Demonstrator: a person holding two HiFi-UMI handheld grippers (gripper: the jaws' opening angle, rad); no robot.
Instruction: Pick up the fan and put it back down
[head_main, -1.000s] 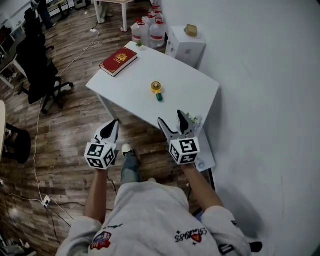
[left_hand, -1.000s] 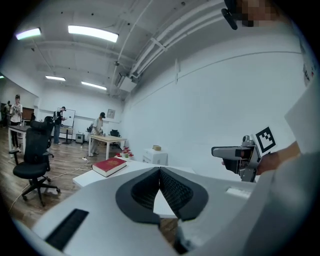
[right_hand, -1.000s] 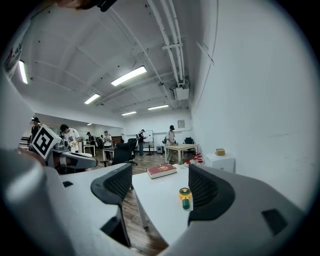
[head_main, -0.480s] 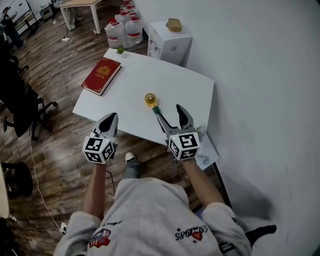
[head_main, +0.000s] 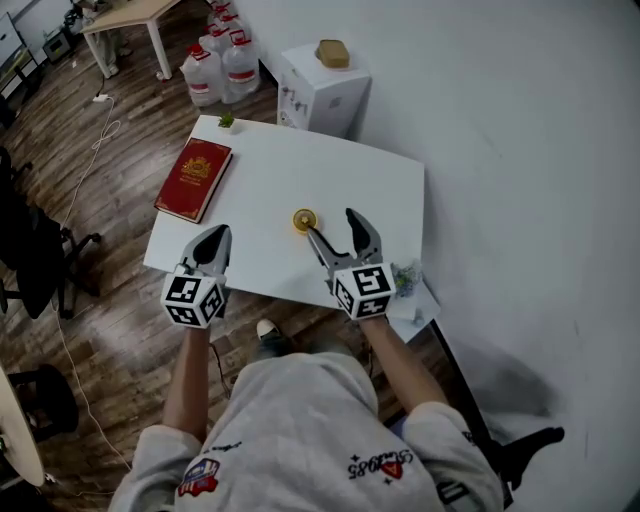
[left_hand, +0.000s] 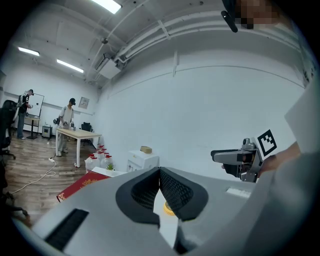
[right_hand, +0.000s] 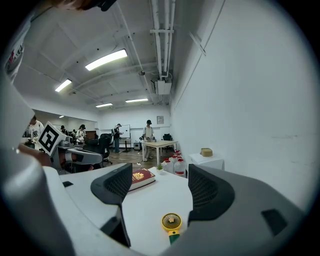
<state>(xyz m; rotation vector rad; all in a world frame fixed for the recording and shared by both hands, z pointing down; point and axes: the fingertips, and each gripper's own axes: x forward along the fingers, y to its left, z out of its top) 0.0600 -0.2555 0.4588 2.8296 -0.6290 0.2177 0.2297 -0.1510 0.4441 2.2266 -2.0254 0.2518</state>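
- The person has come closer to the white rectangular counter (head_main: 350, 175). The right gripper (head_main: 330, 224), which was hanging over the wooden floor a second ago, is now reaching over the counter's near edge.
- Its fingers are standing wide apart and holding nothing. The small yellow round-headed fan with a green handle (head_main: 304, 220) is lying flat on the counter just at their 11 o'clock, untouched.
- I am judging that the approach is almost finished; the grasp is not yet begun.
- The left gripper (head_main: 214, 243) is hovering at the near edge, at 9 o'clock of the right one, with fingers pressed together and empty.
- The red hardcover book (head_main: 193, 180) is lying at 10 o'clock of the fan, well apart, and the tiny green potted plant (head_main: 227, 121) is sitting at the far corner. Nothing is blocking the way.
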